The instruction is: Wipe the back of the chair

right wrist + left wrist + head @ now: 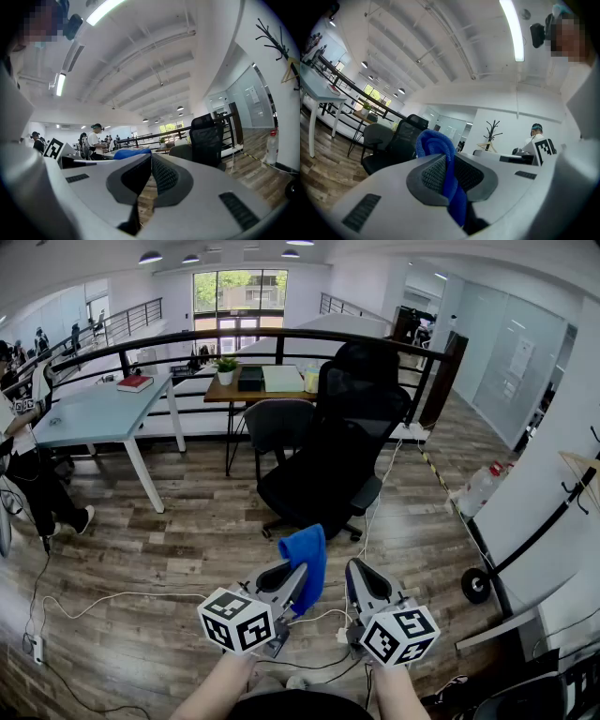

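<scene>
- Plainly, the black chair [349, 432] is the biggest thing, in the middle of the head view. The blue cloth [307, 563] overlaps its wheeled base.
- A grey chair [275, 426] stands just beside it at the wooden desk [267, 385], its right edge hidden by the black one; that makes two chairs.
- Two grippers sit low in the frame, well apart from the black chair, with bare floor [178, 549] between.
- The left gripper [292, 579] pinches the cloth. Its own view shows the fabric running down between the pads, while the head view shows only the bunch above the tips.
- The right gripper [151, 161] has its jaws pressed together on nothing.
- There is one cloth; in the right gripper view it is only a blue hump beyond the jaws.
</scene>
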Tool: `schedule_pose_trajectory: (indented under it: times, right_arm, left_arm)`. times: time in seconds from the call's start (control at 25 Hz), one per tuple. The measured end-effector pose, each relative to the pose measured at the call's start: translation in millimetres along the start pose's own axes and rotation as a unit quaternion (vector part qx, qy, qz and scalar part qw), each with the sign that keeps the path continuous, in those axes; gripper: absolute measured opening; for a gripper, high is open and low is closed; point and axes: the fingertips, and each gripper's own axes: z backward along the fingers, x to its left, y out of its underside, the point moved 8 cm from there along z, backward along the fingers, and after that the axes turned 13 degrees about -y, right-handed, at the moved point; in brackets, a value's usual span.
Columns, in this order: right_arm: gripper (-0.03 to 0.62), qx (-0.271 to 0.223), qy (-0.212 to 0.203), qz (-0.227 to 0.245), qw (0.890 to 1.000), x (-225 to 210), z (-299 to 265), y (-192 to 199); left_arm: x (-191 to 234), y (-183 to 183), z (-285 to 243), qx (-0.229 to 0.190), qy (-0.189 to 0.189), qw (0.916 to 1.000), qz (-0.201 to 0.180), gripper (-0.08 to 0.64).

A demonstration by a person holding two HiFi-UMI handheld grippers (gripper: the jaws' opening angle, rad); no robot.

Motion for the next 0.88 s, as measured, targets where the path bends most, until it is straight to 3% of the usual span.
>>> schedule_pose_trajectory:
  times: [0.4,0.64,0.88]
  right_arm:
    - [0.029,0.045,-0.014,-0.001,0.999,-17.3,-1.2,18.7]
    - [0.030,0.000,-0.024,-0.036,0.999,-25.3,7.7,11.2]
    - [0.031,0.009,-0.040,-0.033,0.999,-34.1,7.7,18.5]
  left_arm:
    - [6.4,5.6,-14.4,0.010,-0.027,0.9995,-0.013,0.049]
    - [1.5,9.8,-19.2,0.011,-0.034,0.9993,-0.010,0.049]
    - [3.2,14.5,-24.1,0.001,-0.052,0.9986,0.004,0.049]
